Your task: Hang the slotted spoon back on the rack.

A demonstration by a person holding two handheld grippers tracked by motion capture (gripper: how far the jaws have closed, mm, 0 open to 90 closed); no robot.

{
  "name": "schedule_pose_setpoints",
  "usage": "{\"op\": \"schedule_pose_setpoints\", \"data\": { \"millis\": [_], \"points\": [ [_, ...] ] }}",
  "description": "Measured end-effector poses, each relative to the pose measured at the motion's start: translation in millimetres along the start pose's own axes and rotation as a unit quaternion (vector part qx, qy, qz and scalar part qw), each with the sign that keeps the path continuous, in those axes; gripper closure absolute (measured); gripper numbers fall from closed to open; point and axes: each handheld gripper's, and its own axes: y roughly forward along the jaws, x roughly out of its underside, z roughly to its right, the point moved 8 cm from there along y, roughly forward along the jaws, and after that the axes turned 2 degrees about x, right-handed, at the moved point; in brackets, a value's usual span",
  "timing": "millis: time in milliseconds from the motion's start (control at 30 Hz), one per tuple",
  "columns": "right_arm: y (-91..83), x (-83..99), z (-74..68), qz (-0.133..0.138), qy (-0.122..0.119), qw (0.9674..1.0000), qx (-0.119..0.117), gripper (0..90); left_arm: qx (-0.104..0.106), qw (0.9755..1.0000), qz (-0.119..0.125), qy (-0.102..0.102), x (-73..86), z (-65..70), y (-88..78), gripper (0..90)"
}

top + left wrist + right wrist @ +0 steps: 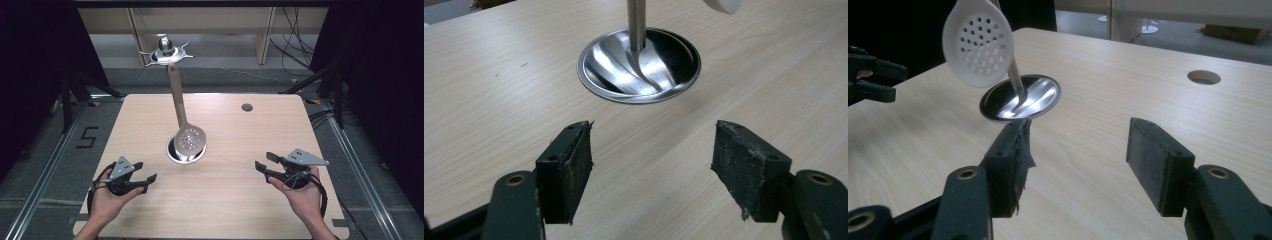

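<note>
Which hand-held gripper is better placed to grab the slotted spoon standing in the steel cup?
Probably left. The left hand-held gripper is open and looks slightly nearer the cup holding the slotted spoon. The right hand-held gripper, also open, looks a little farther off. Margin is small.

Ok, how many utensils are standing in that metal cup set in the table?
2: a slotted spoon with its perforated bowl up, and a metal handle beside it. Others may hide below the cup rim.

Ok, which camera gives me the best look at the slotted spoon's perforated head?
The right gripper view: the slotted spoon's head faces the camera, holes distinct, above the steel bowl. The high view shows the head smaller, over the bowl. The left gripper view catches only a white edge at the top.
</note>
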Motion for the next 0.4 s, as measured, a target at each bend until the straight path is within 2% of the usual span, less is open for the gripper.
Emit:
{"op": "schedule_pose_setpoints", "data": {
  "millis": [67, 167, 200, 233, 300, 333, 367, 400],
  "points": [
    [0.1, 1.4, 1.9, -0.002, -0.006, 1.0000, 0.000, 43.3, -0.004, 1.0000, -0.001, 0.003, -0.5, -1.4, -1.4, 31.5],
    [1.2, 5.8, 3.8, -0.002, -0.009, 1.0000, 0.000, 43.3, -0.002, 1.0000, 0.001, -0.009, 1.2, -3.2, -1.8, 31.5],
    [0.3, 9.3, 3.5, -0.016, 0.005, 0.9999, 0.003, 43.3, -0.002, 0.9999, -0.001, -0.016, 3.0, -3.5, -2.3, 31.6],
    [1.4, 8.7, 4.1, -0.009, 0.001, 0.9999, -0.005, 43.3, -0.009, 0.9998, -0.006, -0.017, 4.8, -6.1, -3.0, 31.6],
    [1.0, 9.2, 6.4, -0.010, -0.005, 0.9999, 0.000, 43.3, -0.013, 0.9998, -0.007, -0.016, 6.2, -10.2, -3.3, 31.7],
    [1.0, 10.8, 4.5, -0.012, 0.014, 0.9998, -0.001, 43.3, -0.010, 0.9998, -0.006, -0.016, 6.5, -11.4, -3.4, 31.7],
    [1.0, 10.8, 4.5, -0.012, 0.014, 0.9998, -0.001, 43.3, -0.012, 0.9996, -0.006, -0.025, 7.2, -11.6, -3.7, 31.7],
    [0.8, 11.2, 7.5, -0.012, 0.003, 0.9999, -0.001, 43.2, -0.011, 0.9997, -0.003, -0.023, 6.7, -12.5, -3.5, 31.8]
  ]
}}
